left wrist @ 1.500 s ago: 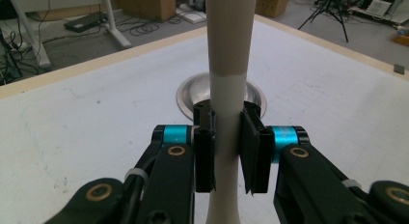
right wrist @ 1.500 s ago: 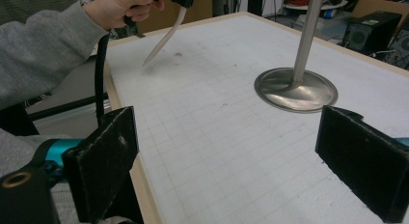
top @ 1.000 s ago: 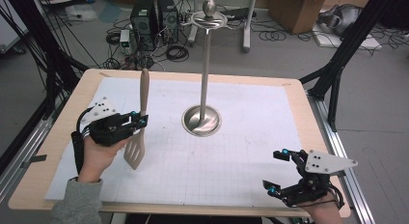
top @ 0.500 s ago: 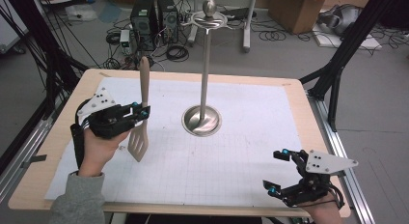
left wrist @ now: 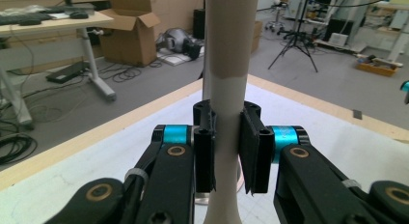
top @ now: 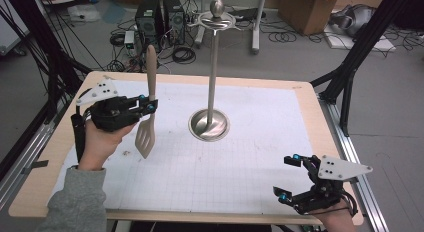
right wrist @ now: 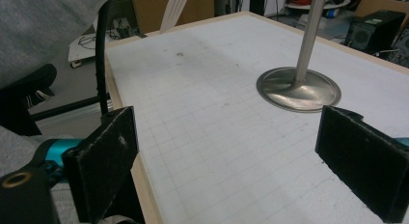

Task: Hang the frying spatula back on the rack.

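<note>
A beige slotted spatula (top: 148,107) hangs upright above the left of the table, blade down, handle up. My left gripper (top: 148,107) is shut on its handle; in the left gripper view both pads (left wrist: 254,151) press the pale handle (left wrist: 226,89). A metal utensil stand (top: 214,67) with a round base (top: 209,125) rises at the table's middle, to the right of the spatula. My right gripper (top: 287,178) rests at the near right corner, jaws wide open with nothing between them. In the right gripper view the stand's base (right wrist: 298,89) and the spatula's blade (right wrist: 173,7) lie ahead.
The table carries a white gridded mat (top: 240,162) inside a wooden rim (top: 60,192). Black frame posts stand at the left (top: 45,47) and right (top: 355,67). Computers (top: 160,14), cables and cardboard boxes (top: 305,9) sit on the floor beyond the far edge.
My left hand has lifted the spatula higher off the mat, and its blade now hangs above the surface. The right gripper has stayed in place.
</note>
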`<state>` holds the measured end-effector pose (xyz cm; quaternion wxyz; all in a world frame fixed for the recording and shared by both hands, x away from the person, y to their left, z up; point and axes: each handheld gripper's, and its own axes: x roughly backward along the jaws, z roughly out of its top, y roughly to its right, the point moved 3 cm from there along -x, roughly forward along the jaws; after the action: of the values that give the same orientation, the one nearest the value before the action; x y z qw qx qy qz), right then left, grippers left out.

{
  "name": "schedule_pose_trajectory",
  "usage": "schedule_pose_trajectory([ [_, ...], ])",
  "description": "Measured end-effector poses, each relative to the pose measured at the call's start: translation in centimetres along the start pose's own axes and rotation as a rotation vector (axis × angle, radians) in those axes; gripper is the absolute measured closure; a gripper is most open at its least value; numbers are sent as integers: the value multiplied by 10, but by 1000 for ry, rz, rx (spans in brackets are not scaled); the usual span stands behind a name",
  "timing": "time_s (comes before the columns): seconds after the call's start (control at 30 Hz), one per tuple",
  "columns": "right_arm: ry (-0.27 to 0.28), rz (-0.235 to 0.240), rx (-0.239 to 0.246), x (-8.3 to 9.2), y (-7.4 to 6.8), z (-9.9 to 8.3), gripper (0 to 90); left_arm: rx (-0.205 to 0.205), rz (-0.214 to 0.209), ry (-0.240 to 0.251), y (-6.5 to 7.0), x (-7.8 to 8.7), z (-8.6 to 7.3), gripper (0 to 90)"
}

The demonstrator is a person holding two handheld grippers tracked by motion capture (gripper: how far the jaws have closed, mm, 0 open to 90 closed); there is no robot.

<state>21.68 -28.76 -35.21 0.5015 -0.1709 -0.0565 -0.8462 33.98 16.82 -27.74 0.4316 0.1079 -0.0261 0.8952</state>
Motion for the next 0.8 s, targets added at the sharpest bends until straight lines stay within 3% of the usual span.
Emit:
schedule_pose_trajectory([
  [0.2, 6, 3, 2, 1, 0, 1, 70, -2, -13, -21, -8, -7, 6, 775],
  [0.37, 5, 5, 1, 1, 0, 0, 70, 2, -53, -4, -13, -11, 8, 775],
  [0.53, 5, 8, 5, 1, 0, 0, 70, 26, -58, 4, -20, -15, 10, 774],
  [0.63, 8, 3, 9, 1, 0, 1, 70, 14, -52, 18, -22, -16, 10, 775],
  [0.8, 20, 4, 1, 5, 0, 2, 70, -9, -44, -3, -23, -19, 14, 775],
])
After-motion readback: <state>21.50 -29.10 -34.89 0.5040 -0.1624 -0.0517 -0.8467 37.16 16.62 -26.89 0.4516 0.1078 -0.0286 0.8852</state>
